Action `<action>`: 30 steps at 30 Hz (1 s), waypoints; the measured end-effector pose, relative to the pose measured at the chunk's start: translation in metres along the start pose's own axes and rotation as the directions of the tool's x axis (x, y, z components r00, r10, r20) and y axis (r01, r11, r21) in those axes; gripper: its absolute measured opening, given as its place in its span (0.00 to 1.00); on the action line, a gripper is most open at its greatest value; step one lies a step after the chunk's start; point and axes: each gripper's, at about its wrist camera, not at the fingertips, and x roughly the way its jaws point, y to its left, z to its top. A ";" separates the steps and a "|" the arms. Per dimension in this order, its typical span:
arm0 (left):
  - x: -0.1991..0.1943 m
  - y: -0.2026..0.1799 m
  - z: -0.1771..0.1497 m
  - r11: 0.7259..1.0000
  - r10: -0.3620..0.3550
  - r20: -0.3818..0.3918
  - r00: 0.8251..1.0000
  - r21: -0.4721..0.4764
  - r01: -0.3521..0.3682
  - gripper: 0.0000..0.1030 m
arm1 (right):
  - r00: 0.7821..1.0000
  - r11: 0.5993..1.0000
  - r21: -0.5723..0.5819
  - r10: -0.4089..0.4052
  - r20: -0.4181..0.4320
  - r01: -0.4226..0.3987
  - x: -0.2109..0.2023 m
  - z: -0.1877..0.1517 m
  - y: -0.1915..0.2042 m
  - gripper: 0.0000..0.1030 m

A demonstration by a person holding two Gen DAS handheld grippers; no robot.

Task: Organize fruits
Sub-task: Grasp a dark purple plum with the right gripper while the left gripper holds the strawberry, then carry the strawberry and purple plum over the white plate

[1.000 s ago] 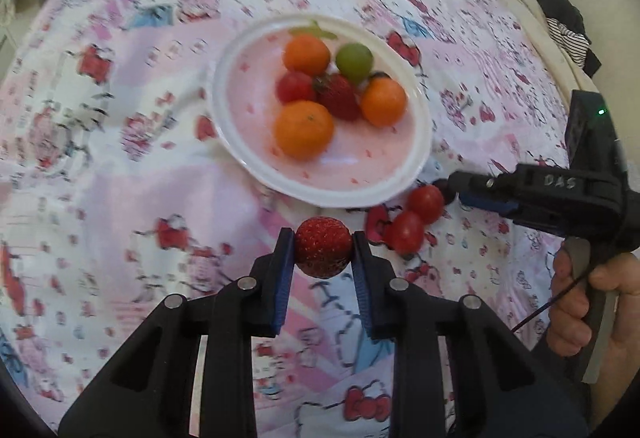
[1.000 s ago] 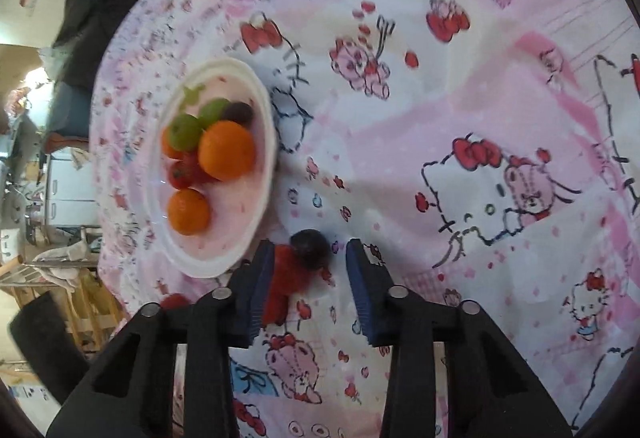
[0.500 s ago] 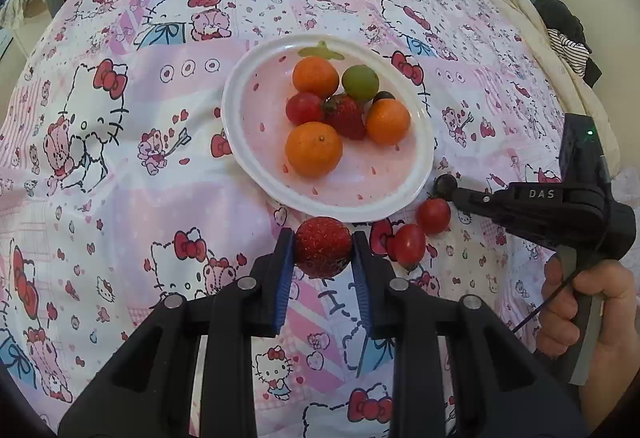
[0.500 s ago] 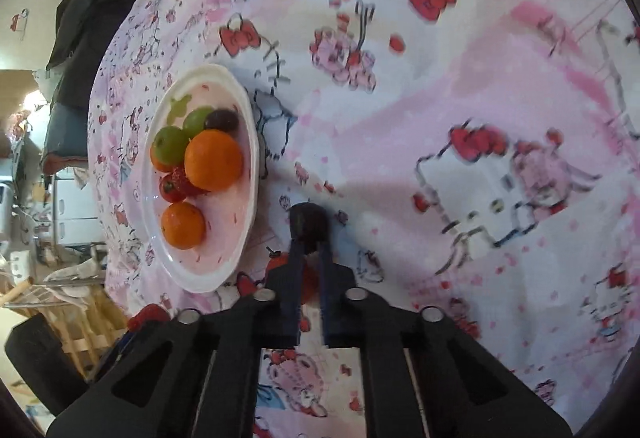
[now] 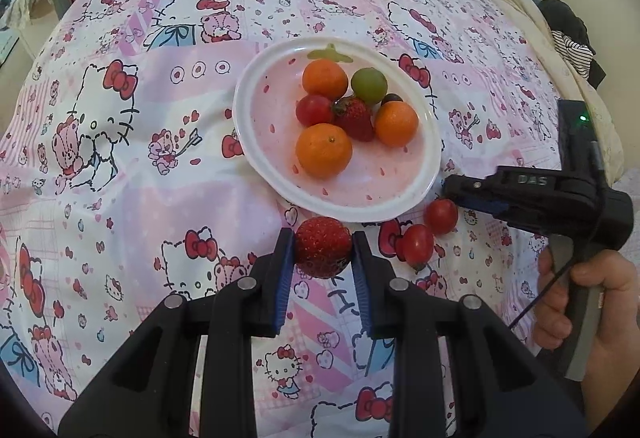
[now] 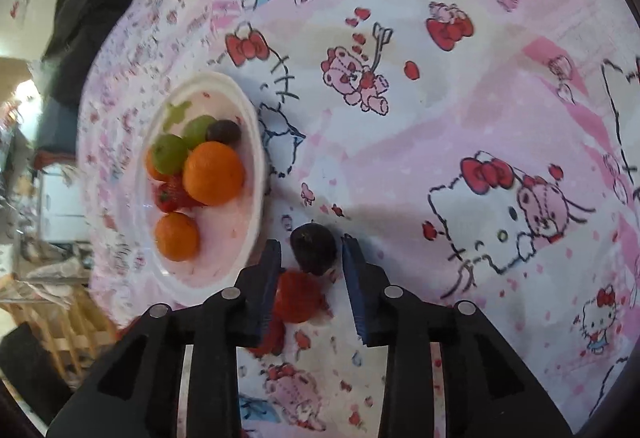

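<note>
Between the left gripper [image 5: 323,250] pads sits a strawberry [image 5: 323,247], clamped, w/ plate [image 5: 256,142] just ahead. Right gripper [image 6: 311,258] has snapped shut & is opening again round the dark grape [image 6: 313,247], not gripped, so re-grab needed.

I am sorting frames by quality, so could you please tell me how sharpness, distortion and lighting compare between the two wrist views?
Left wrist view: sharp and evenly lit, the plate and strawberry crisp, with fisheye bending at the edges. Right wrist view: softer and smeared toward the left edge, its plate rim hazy, and a blown-out bright patch at far left.
</note>
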 end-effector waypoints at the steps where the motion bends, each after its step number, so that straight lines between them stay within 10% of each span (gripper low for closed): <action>1: 0.000 0.000 0.000 1.000 0.001 0.000 1.000 0.001 -0.001 0.24 | 1.000 1.000 -0.006 -0.013 -0.001 0.013 0.003 0.001 0.002 0.34; 6: 0.003 0.000 0.002 1.000 0.011 -0.001 1.000 0.001 -0.011 0.24 | 0.999 0.997 -0.059 -0.047 0.005 0.047 0.008 0.002 0.006 0.20; 19: -0.039 0.011 0.023 0.994 0.094 0.179 0.979 0.031 -0.101 0.24 | 0.964 0.980 -0.156 0.157 0.217 -0.124 -0.071 -0.012 0.024 0.20; 30: -0.043 0.024 0.063 0.984 0.154 0.241 0.958 0.045 -0.170 0.24 | 0.944 0.923 -0.375 0.195 0.265 -0.086 -0.084 0.009 0.079 0.20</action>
